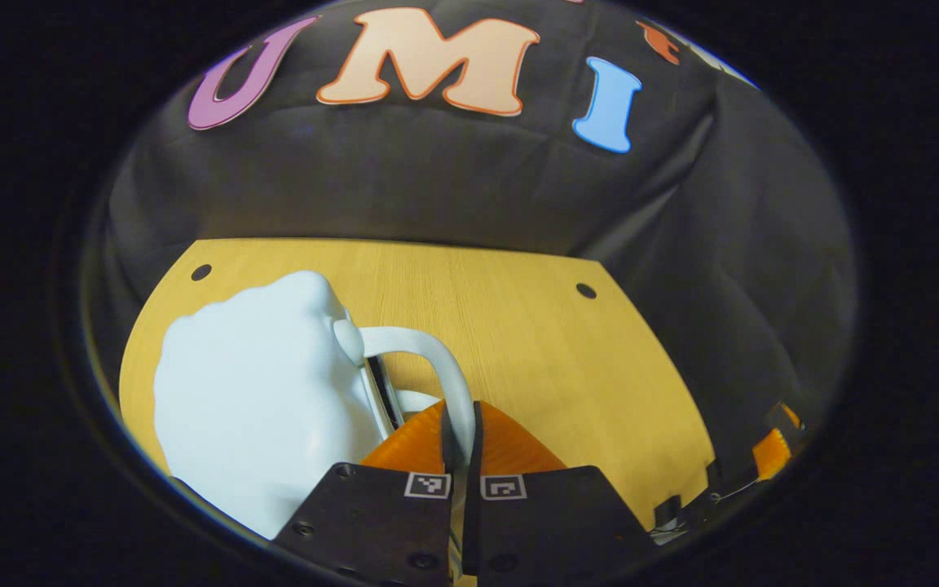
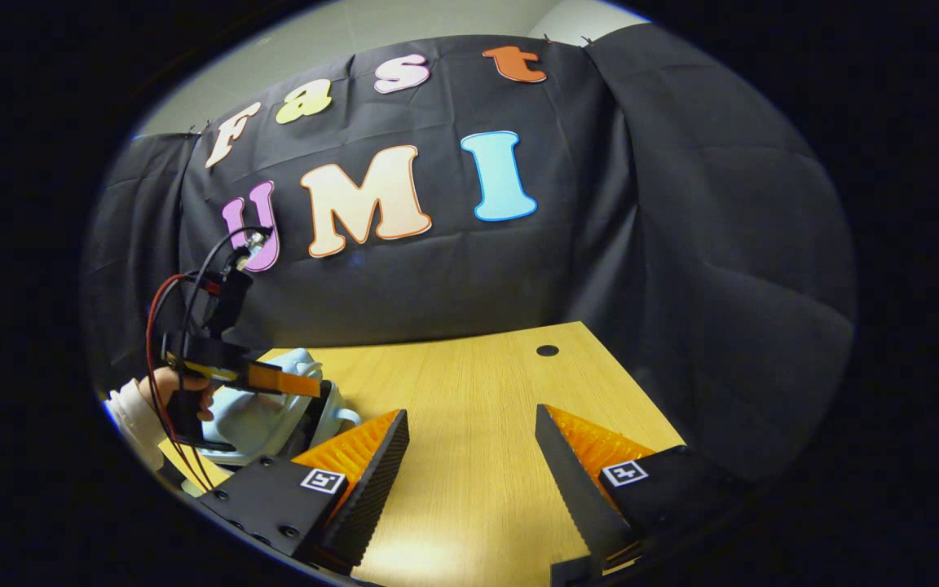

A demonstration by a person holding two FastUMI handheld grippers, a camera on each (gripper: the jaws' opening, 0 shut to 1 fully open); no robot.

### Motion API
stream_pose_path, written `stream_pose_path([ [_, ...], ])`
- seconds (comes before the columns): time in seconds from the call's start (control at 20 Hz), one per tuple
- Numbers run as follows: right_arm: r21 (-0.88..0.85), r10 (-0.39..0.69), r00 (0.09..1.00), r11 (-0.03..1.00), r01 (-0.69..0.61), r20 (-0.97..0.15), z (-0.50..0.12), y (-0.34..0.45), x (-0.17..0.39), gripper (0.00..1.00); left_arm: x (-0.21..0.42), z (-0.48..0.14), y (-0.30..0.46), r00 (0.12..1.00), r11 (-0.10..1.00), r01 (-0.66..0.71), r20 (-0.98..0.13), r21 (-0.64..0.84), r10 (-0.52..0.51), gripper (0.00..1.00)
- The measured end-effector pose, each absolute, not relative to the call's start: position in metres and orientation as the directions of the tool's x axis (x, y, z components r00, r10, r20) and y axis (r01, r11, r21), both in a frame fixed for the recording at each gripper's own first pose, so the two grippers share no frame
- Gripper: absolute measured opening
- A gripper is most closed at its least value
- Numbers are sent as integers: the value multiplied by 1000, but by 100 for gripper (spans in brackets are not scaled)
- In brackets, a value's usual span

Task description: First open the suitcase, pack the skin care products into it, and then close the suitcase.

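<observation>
My left tool (image 1: 461, 440) is clamped on the pale blue suitcase's white handle (image 1: 437, 359), at the table's (image 1: 535, 342) left side. I'd lift gently, keeping grip. My right tool (image 2: 469, 465) hangs open, clear.

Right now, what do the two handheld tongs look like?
Each of the tongs has black angular finger mounts carrying small square black-and-white markers. The left tongs, seen from the right gripper view, have a black body, red and black cables, and a hand with a white sleeve.
</observation>
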State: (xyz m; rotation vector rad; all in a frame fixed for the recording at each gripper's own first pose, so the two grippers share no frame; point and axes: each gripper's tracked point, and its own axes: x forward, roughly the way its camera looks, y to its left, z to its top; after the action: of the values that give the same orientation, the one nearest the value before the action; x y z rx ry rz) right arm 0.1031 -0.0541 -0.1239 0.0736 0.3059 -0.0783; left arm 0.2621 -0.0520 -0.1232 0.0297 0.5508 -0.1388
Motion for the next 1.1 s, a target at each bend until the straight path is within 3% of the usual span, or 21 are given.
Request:
stream_pose_path([
  [0.4,49,-67,942,995,88,-328,-134,-59,97,98,270,-165,-57,812,969,158,-584,187,-20,1],
  [0.7,45,-59,947,996,76,-315,-129,-56,95,98,259,-156,-60,808,957,196,-589,213,-34,15],
  [0.75,45,-55,949,996,72,-311,-126,-54,96,98,257,-151,-61,814,954,199,-580,223,-35,20],
  [0.95,39,-27,958,998,40,-286,-114,-38,99,98,248,-123,-67,856,950,207,-514,236,-59,76],
  [1.1,38,7,967,999,3,-254,-98,-21,103,98,232,-100,-66,885,955,195,-459,222,-73,78],
])
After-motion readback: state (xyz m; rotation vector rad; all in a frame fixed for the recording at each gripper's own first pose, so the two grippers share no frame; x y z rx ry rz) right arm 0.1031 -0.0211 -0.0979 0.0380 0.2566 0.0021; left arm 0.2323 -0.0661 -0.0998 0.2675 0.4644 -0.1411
